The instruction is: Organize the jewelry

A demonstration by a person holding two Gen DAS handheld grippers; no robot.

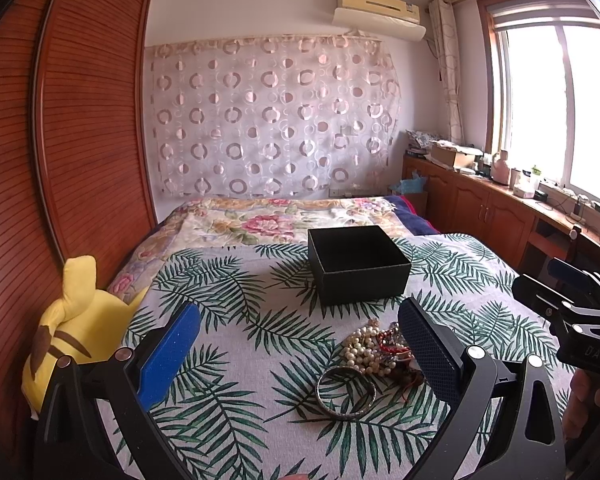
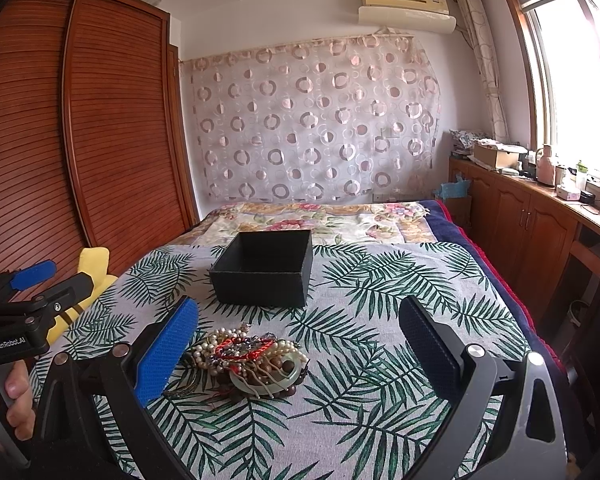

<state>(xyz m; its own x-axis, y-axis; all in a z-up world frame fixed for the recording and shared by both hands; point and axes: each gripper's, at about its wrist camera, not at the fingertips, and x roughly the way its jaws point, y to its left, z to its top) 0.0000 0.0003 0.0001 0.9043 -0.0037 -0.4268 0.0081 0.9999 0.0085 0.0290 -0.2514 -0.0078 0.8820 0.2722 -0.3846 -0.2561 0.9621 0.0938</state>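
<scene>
A pile of jewelry [image 1: 376, 350] lies on the leaf-print cloth: pearl strands, red cord, brown beads. A silver bangle [image 1: 346, 394] lies at its front in the left wrist view. In the right wrist view the pile [image 2: 252, 358] shows a pale jade bangle [image 2: 270, 376]. An open, empty black box [image 1: 358, 264] stands behind the pile; it also shows in the right wrist view [image 2: 264, 268]. My left gripper [image 1: 300, 352] is open, the pile near its right finger. My right gripper [image 2: 300, 352] is open, the pile near its left finger.
The leaf-print cloth [image 1: 228, 360] covers a bed with a floral quilt [image 1: 260, 220] behind. A yellow plush toy [image 1: 72, 332] sits at the left edge by a wooden wardrobe [image 1: 80, 120]. Wooden cabinets [image 2: 532, 224] with clutter run along the right under a window.
</scene>
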